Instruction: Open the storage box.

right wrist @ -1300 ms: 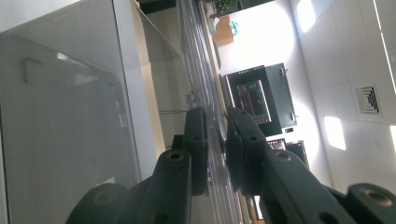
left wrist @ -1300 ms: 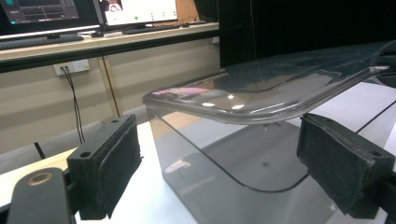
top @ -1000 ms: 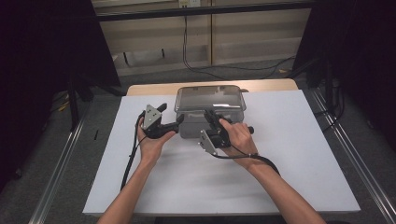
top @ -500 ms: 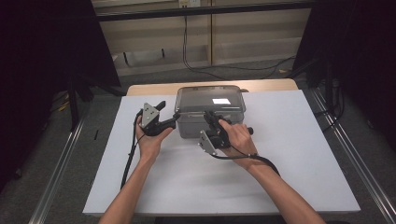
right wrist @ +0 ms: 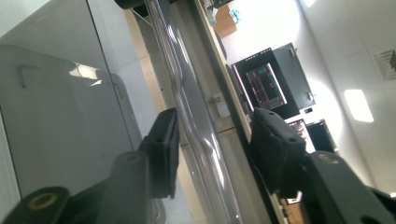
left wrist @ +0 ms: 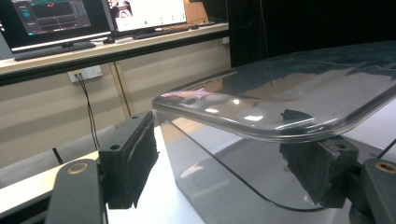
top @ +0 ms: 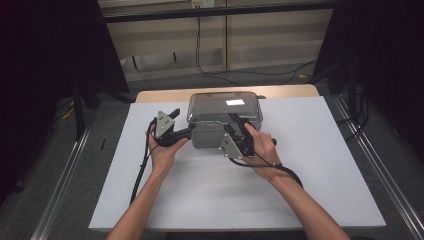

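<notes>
Clear plastic box [top: 225,117] with its lid is sitting at the far middle of the white desk [top: 320,170]. I am holding the left tongs [top: 186,131] apart around its left corner, one pad under the lid rim. My right tongs [top: 235,125] have just been opening, straddling the near rim without pressing.

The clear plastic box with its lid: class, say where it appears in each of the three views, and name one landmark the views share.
High view: the clear plastic box sits at the table's far middle, between both grippers.
Left gripper view: its corner and overhanging lid take up the right half, the corner between the jaws.
Right gripper view: its wall takes up the left, turned sideways; the lid's rim runs between the jaws.
Shared landmark: the lid's rounded rim.
</notes>
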